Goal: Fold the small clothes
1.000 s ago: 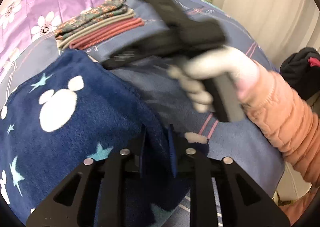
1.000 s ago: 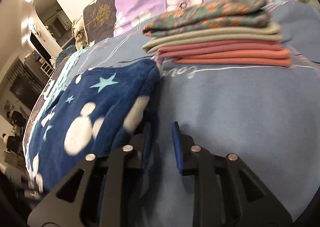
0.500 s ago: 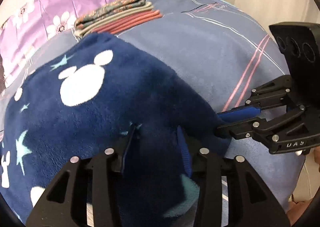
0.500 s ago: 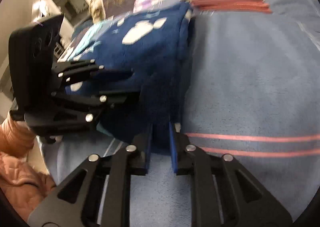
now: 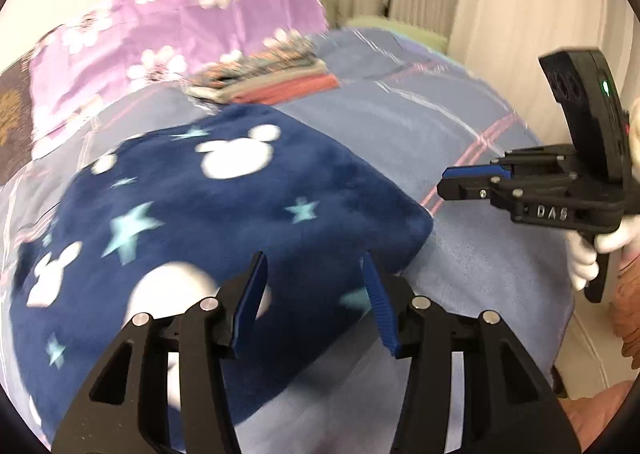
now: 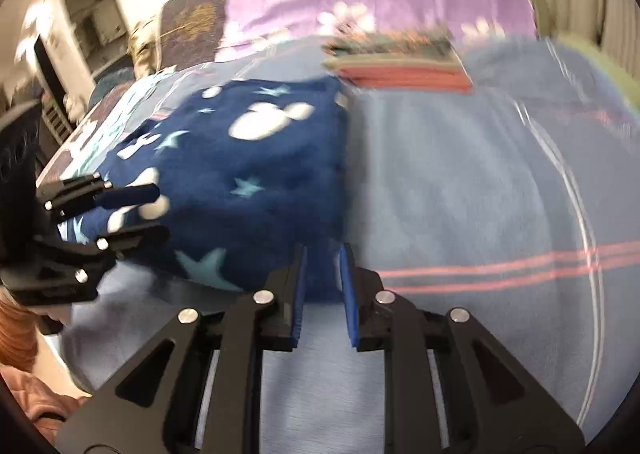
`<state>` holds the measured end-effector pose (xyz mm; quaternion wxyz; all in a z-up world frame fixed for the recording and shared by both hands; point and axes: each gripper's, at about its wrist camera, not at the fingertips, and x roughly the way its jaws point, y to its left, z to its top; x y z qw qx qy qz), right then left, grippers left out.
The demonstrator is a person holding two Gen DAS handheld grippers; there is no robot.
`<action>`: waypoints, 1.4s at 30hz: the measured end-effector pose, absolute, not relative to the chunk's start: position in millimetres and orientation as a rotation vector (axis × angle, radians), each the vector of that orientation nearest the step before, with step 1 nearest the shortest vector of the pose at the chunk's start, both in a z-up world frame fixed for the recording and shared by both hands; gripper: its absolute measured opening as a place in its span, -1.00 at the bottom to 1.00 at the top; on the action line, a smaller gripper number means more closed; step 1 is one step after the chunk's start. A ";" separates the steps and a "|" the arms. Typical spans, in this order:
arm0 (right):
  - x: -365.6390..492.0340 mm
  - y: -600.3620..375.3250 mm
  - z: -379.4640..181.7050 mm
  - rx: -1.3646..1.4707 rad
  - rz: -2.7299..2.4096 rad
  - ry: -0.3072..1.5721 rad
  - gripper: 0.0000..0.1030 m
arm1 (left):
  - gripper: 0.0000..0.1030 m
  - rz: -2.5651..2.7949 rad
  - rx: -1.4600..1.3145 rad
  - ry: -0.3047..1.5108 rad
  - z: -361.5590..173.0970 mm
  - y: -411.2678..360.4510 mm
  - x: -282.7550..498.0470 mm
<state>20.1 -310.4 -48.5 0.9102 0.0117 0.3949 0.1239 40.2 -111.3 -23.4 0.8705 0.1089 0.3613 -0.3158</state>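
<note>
With the navy fleece garment folded on the bed, left gripper fingers are opening empty, right gripper fingers narrow, opening, empty; stacking remains.

A folded fleece garment lies on the bed near its front edge. A stack of folded clothes sits behind it, before the pillow.
</note>
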 end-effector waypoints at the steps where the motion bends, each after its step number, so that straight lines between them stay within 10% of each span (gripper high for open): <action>1: 18.7 -296.8 -45.0 -0.010 0.273 0.797 -0.64 | -0.02 -0.636 0.195 0.740 -19.5 -92.0 37.6; 8: 8.4 -171.1 -38.3 -0.287 0.514 0.727 -0.43 | -0.07 -0.235 -0.112 0.678 -15.9 94.1 26.7; 11: 7.2 -119.7 -45.2 -0.378 0.611 0.729 -0.42 | -0.64 -0.115 -0.282 0.706 -30.3 169.3 28.4; 15: -6.9 -57.8 -49.4 -0.548 0.686 0.663 -0.38 | -0.78 -0.068 -0.401 0.732 -53.5 229.3 42.7; 20: -17.0 3.6 -54.2 -0.685 0.745 0.603 -0.37 | -0.70 -0.220 -0.433 0.777 -71.1 236.4 90.8; 23: -25.0 28.4 -58.8 -0.758 0.766 0.572 -0.30 | -0.17 -0.347 -0.501 0.860 -94.2 233.0 129.4; 27: -36.4 58.8 -78.1 -0.912 0.760 0.525 -0.20 | -0.18 -0.434 -0.629 0.923 -119.8 231.5 165.1; 32: -31.5 79.1 -94.3 -0.959 0.713 0.522 -0.20 | -0.76 -0.476 -0.684 0.911 -126.4 230.1 198.0; 42: -12.6 114.5 -88.9 -0.849 0.599 0.495 -0.17 | -0.77 -0.533 -0.718 0.837 -146.5 235.9 197.3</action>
